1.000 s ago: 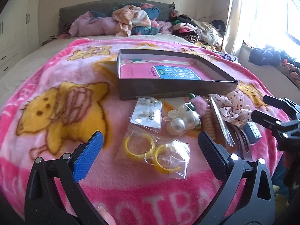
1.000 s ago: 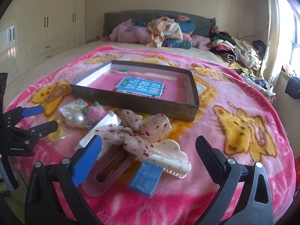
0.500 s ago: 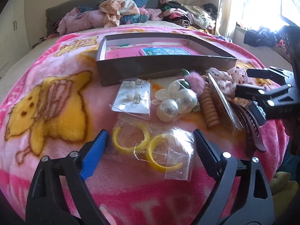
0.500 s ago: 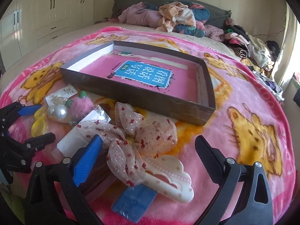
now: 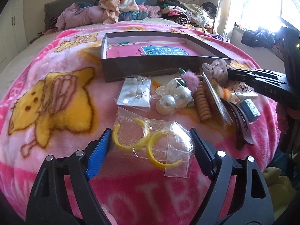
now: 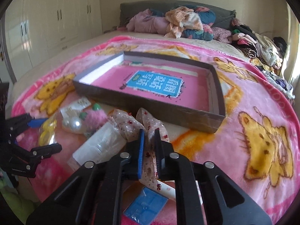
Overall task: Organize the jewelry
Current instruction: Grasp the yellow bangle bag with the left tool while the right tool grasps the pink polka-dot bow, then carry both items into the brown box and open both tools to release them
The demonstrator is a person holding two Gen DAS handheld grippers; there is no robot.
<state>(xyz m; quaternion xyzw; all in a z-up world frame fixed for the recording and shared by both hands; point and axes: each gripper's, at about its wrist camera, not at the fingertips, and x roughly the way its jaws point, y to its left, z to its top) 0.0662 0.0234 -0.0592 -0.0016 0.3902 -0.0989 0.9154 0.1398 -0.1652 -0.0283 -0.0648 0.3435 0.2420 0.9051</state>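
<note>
While the right gripper (image 6: 149, 137) is clamped on the bow (image 6: 139, 126), left gripper (image 5: 150, 137) has been closing, pads not yet pressing the earring bag (image 5: 153, 142) between them; box (image 6: 210, 119) ahead.

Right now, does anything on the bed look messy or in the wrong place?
Yes. The jewelry lies heaped on the pink blanket in front of the box, not in it. The box holds only a pink book. The right gripper pinches the spotted ribbon bow, and clothes are piled by the headboard.
</note>
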